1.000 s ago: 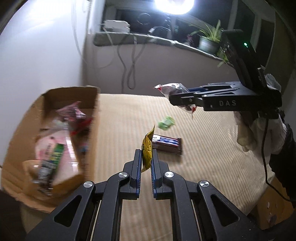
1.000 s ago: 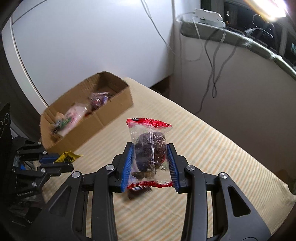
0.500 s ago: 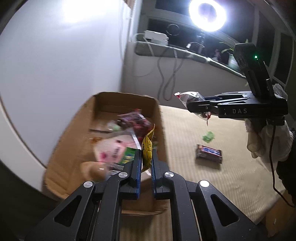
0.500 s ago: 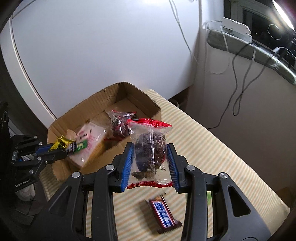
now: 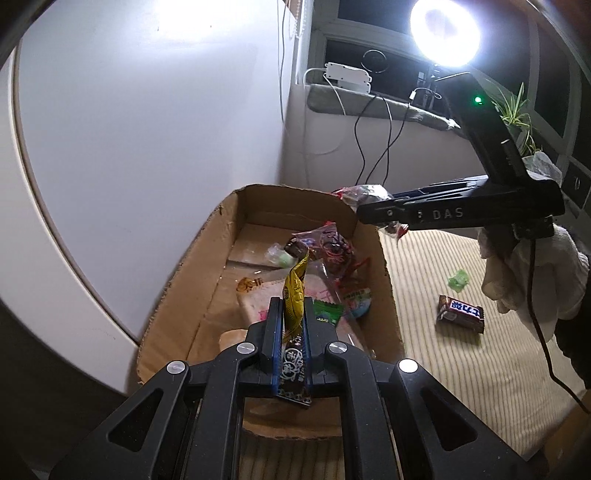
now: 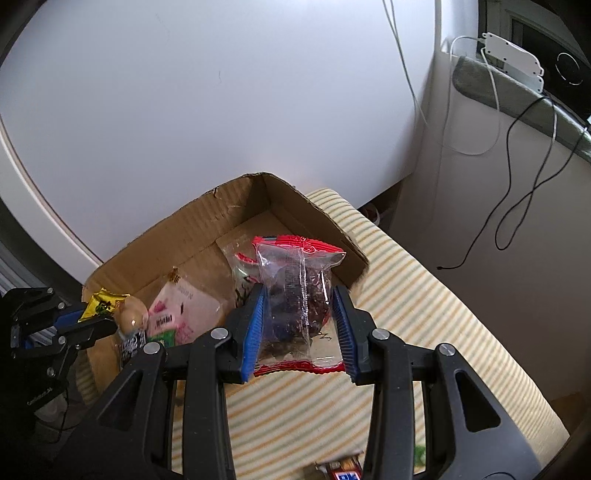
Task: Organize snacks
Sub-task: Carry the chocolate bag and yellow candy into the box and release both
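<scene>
An open cardboard box point(image 5: 382, 291) point(image 6: 207, 225) holding several snack packets stands on the left end of a striped table. My left gripper point(image 5: 291, 306) is shut on a yellow and black snack packet point(image 5: 294, 288) and holds it above the near part of the box. It also shows in the right wrist view point(image 6: 92, 317). My right gripper point(image 6: 299, 295) is shut on a clear packet with red ends and dark contents point(image 6: 295, 291), held over the box's right wall. In the left wrist view the right gripper point(image 5: 364, 210) is at the box's far right corner.
A dark chocolate bar point(image 5: 460, 314) and a small green candy point(image 5: 458, 278) lie on the striped table point(image 5: 461, 369) right of the box. A white wall point(image 6: 221, 110) is behind the box. A sill with cables, a ring lamp point(image 5: 445, 31) and a plant is beyond.
Both grippers have moved left from over the table to over the box, each still holding its packet.
</scene>
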